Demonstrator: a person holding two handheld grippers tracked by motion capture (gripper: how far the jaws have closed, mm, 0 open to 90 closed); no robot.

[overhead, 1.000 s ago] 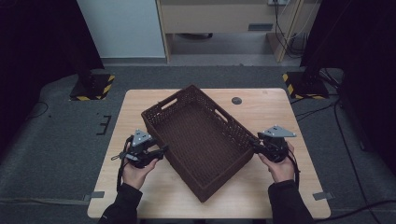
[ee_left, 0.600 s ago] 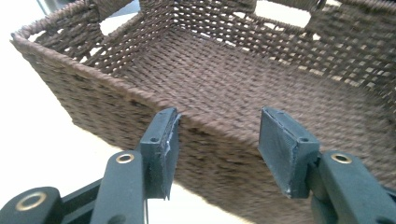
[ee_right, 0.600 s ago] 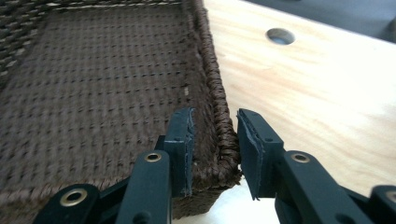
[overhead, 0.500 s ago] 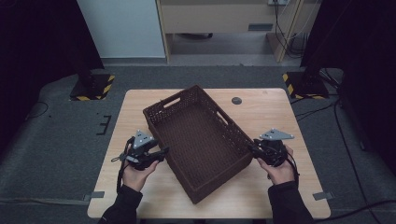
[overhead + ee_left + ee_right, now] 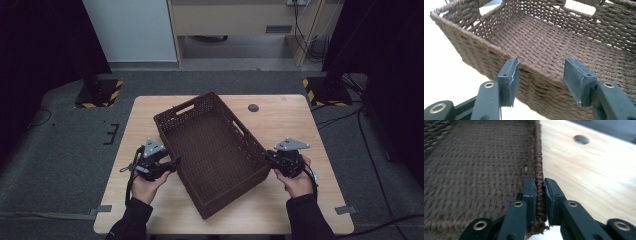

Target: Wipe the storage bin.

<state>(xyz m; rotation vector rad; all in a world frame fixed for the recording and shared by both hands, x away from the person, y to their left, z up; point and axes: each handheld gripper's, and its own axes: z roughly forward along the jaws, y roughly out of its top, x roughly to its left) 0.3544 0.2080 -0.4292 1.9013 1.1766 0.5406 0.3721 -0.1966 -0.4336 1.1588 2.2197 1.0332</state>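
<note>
A brown woven basket (image 5: 210, 145) (image 5: 544, 42) (image 5: 474, 170) lies askew on the wooden table (image 5: 300, 120), with nothing inside. My left gripper (image 5: 175, 161) (image 5: 540, 80) is at its left long wall, open, and its pads stand apart in front of the rim without pressing on it. At the right long wall my right gripper (image 5: 267, 156) (image 5: 539, 192) has just been closing. Its pads now pinch the braided rim, one inside the basket and one outside.
A small dark round hole (image 5: 253, 107) (image 5: 580, 139) sits in the tabletop beyond the basket. Bare wood runs along the right and near edges. Black stands with striped bases (image 5: 97, 95) (image 5: 325, 90) flank the table's far corners on the floor.
The basket's near end has shifted slightly to the left. My right hand has edged in against the basket's right wall. The left hand has kept its place.
</note>
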